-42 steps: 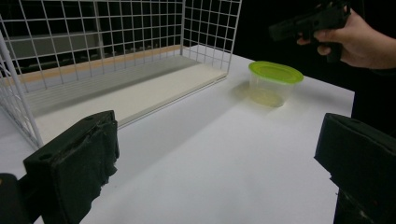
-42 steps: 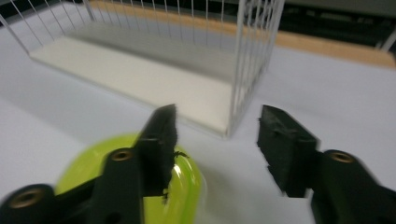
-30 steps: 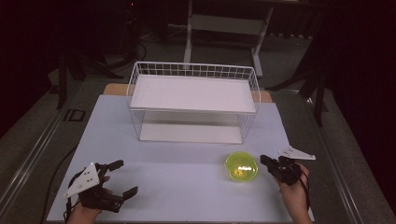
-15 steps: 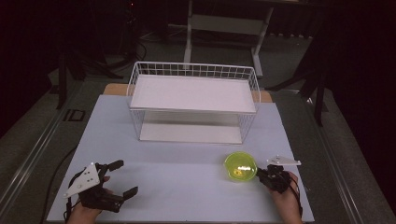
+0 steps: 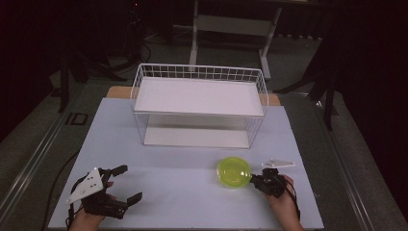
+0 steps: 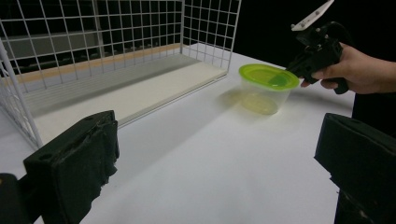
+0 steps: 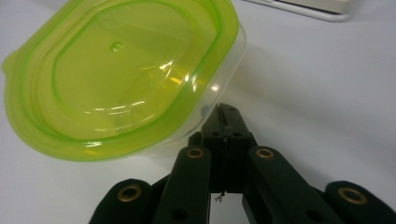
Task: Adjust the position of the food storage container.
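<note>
A clear round container with a lime-green lid [image 5: 234, 172] [image 6: 268, 77] [image 7: 116, 70] stands on the white table in front of the basket's right end. My right gripper [image 5: 254, 179] [image 7: 223, 116] is shut, jaws pressed together, tip against the container's right side just under the lid's rim. The left gripper view shows that gripper [image 6: 292, 70], held by a hand, touching the lid's edge. My left gripper [image 5: 130, 183] [image 6: 215, 154] rests open near the front left of the table, jaws wide apart with nothing between them.
A white wire basket [image 5: 199, 72] [image 6: 205, 28] with a flat white shelf on top stands at the back middle of the table [image 5: 168, 183]. Dark floor and a stand's legs lie beyond the table.
My right gripper has swung left and come against the container. The container has shifted a little to the left. The left gripper has stayed put.
</note>
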`<state>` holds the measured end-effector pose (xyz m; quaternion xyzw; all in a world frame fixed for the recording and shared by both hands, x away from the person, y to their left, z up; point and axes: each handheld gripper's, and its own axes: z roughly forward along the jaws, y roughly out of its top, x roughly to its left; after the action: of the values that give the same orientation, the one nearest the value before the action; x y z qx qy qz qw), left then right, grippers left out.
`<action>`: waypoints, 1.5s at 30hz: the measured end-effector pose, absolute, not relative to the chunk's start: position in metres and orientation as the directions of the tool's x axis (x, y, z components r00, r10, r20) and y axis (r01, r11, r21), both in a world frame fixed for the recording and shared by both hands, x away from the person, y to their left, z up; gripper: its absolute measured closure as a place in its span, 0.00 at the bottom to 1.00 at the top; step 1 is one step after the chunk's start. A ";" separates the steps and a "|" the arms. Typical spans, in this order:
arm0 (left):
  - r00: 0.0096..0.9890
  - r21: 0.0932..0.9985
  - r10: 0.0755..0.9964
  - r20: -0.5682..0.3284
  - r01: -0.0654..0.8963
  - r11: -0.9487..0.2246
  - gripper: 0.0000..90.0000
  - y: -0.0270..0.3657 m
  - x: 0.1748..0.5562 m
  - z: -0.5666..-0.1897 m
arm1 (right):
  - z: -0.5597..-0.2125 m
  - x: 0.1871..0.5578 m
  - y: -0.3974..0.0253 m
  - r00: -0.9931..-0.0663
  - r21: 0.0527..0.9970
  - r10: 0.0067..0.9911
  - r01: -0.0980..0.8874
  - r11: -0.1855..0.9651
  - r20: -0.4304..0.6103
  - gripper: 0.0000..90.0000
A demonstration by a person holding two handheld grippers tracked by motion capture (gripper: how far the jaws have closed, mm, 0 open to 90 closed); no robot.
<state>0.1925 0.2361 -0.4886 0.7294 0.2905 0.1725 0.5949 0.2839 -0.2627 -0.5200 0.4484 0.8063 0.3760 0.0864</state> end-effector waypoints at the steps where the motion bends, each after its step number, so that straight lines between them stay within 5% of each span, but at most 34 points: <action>1: 0.772 0.968 0.629 -0.092 0.218 -0.126 0.01 0.236 0.192 -0.488 | -0.520 0.284 -0.259 -0.588 0.683 0.785 0.656 0.322 0.196 1.00; 31: 0.776 0.966 0.624 -0.089 0.220 -0.136 0.01 0.235 0.193 -0.490 | -0.523 0.293 -0.199 -0.661 0.676 0.715 0.636 0.372 0.229 1.00; 45: 0.778 0.967 0.623 -0.084 0.216 -0.138 0.01 0.235 0.192 -0.489 | -0.522 0.286 -0.209 -0.644 0.679 0.722 0.650 0.342 0.253 1.00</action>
<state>0.1921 0.2353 -0.4891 0.7345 0.2855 0.1723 0.5911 0.2864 -0.2089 -0.5216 0.4194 0.8178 0.3914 0.0462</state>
